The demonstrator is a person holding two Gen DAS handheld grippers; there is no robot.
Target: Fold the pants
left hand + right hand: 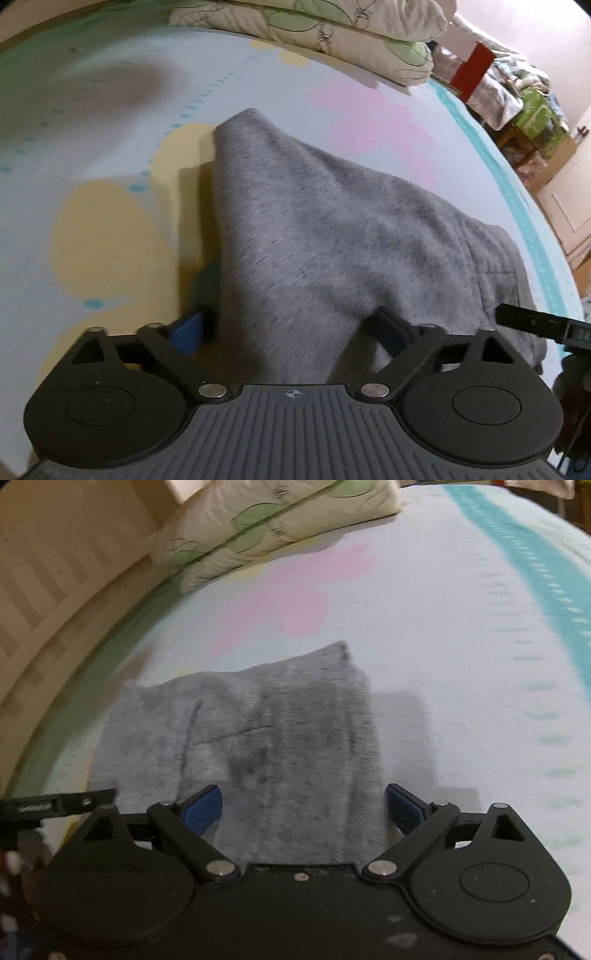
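Grey sweatpants [314,229] lie on a pastel bed sheet [110,129]; they also show in the right wrist view [266,731]. My left gripper [291,332] is open, its blue-padded fingers [188,332] spread on either side of a raised fold of the cloth. My right gripper [303,808] is open too, its blue pads [203,808] wide apart over the near edge of the pants. The right gripper's tip shows at the right edge of the left wrist view [535,321]. The left gripper's tip shows at the left edge of the right wrist view [62,801].
A folded floral quilt [332,33] lies at the far end of the bed, also in the right wrist view [266,520]. A wooden headboard [55,576] runs along the left. Cluttered shelves [524,103] stand beyond the bed's right edge.
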